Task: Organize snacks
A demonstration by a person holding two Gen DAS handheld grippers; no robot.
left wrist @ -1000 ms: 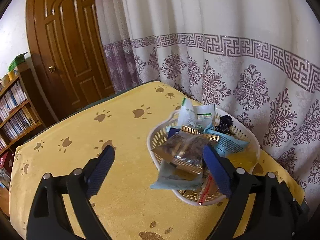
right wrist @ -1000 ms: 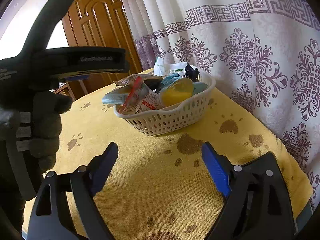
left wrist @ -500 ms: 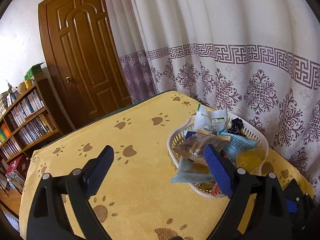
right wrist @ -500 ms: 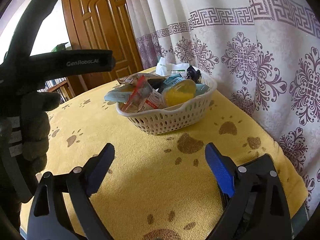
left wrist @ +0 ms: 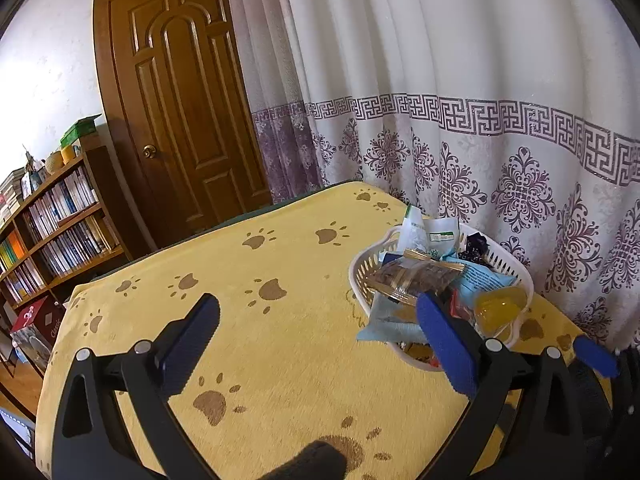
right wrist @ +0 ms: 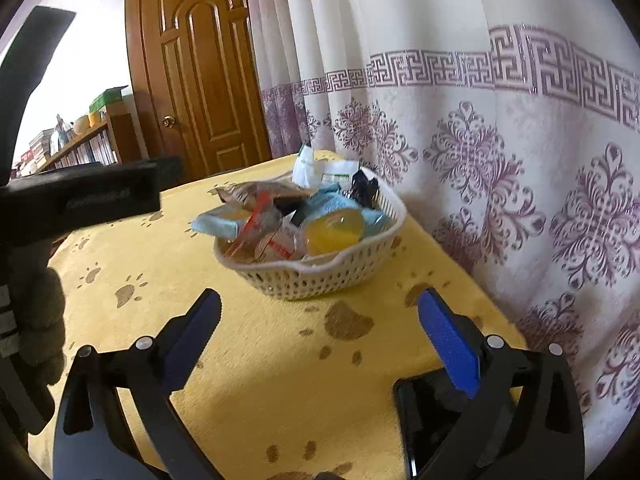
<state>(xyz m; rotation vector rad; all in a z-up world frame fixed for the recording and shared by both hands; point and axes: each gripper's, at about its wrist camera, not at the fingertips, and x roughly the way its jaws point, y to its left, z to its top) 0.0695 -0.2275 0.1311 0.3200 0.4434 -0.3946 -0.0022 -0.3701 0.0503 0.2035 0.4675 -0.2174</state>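
A white perforated basket (left wrist: 362,276) (right wrist: 320,276) holds several snack packets, with a yellow jelly cup (left wrist: 500,308) (right wrist: 334,232), a brown packet (left wrist: 416,276) and light blue packets (right wrist: 216,224). It stands on the yellow paw-print cloth near the curtain. My left gripper (left wrist: 320,336) is open and empty, held above the cloth left of the basket. My right gripper (right wrist: 320,332) is open and empty, in front of the basket. The left gripper's body (right wrist: 80,200) shows at the left of the right wrist view.
The yellow paw-print tablecloth (left wrist: 260,264) covers the table. A patterned curtain (left wrist: 480,140) hangs close behind the basket. A wooden door (left wrist: 184,100) and a bookshelf (left wrist: 52,232) stand at the far left. A black phone-like slab (right wrist: 420,420) lies under my right gripper.
Both grippers have drawn back and risen from the basket, which now looks smaller and farther off. Both stay open and empty.
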